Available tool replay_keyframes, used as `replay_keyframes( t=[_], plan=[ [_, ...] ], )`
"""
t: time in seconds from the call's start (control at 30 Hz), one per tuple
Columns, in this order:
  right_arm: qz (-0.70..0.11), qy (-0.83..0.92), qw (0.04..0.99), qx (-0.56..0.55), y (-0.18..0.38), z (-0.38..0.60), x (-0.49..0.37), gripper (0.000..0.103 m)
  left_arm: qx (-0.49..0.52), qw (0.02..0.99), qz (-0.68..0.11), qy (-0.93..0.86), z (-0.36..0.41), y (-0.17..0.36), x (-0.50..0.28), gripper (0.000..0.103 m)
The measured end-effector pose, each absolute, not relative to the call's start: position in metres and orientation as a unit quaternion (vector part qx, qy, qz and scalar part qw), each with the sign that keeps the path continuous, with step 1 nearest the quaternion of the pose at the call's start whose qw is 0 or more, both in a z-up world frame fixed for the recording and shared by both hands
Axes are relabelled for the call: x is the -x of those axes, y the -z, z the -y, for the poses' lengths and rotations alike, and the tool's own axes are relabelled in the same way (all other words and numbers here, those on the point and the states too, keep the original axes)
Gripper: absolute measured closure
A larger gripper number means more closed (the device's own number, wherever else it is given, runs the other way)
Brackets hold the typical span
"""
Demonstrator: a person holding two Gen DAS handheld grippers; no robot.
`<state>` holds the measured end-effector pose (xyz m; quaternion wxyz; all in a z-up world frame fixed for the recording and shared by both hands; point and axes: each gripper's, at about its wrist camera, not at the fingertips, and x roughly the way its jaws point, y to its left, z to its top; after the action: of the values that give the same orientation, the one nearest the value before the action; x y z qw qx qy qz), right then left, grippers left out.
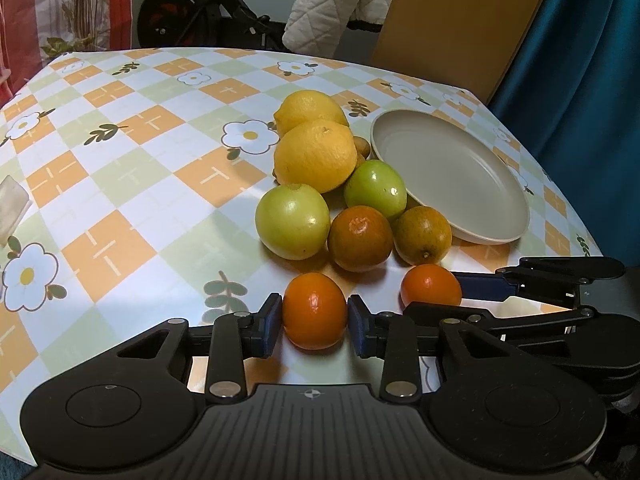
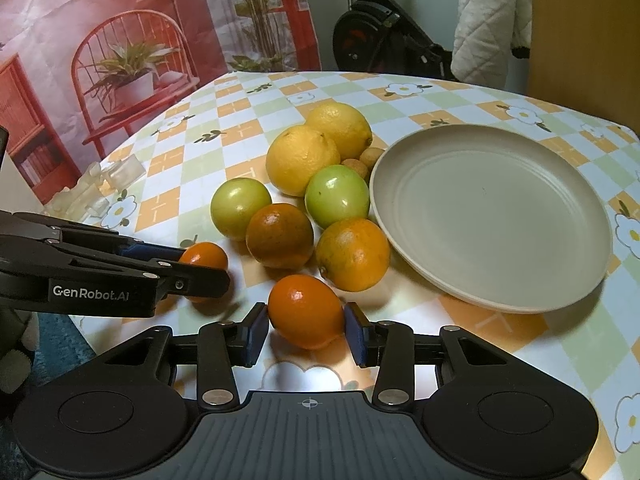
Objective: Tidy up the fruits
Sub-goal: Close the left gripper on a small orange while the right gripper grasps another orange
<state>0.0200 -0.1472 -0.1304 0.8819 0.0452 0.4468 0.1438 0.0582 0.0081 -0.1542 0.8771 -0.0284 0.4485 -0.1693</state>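
My left gripper (image 1: 315, 316) is shut on a small orange tangerine (image 1: 315, 311) at the near edge of the table. My right gripper (image 2: 306, 322) is shut on a second tangerine (image 2: 305, 311); it also shows in the left wrist view (image 1: 431, 285). Behind them lie two dark oranges (image 1: 360, 238) (image 1: 423, 234), two green apples (image 1: 293, 221) (image 1: 376, 189) and two yellow lemons (image 1: 316, 155) (image 1: 309, 108). Small brown fruits (image 2: 357, 167) lie between the lemons and an empty beige plate (image 2: 492, 216), which stands right of the pile.
The table has a checked floral cloth (image 1: 120, 160). A clear plastic object (image 2: 96, 188) lies at its left edge. An exercise bike (image 2: 384, 40), a quilted white cloth (image 2: 488, 20) and a brown board (image 1: 460, 20) stand behind the table.
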Motion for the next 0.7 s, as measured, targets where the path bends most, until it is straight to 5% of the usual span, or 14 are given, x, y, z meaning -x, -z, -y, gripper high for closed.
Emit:
replay_keyframes(
  t=[0.7],
  plan=[
    [-0.433,-0.142,0.888,-0.058,0.1247,0.1507,-0.0157,0.065,0.028,0.883,-0.439,0.164,-0.0122,0.1484,-0.0503,0.066]
  ],
)
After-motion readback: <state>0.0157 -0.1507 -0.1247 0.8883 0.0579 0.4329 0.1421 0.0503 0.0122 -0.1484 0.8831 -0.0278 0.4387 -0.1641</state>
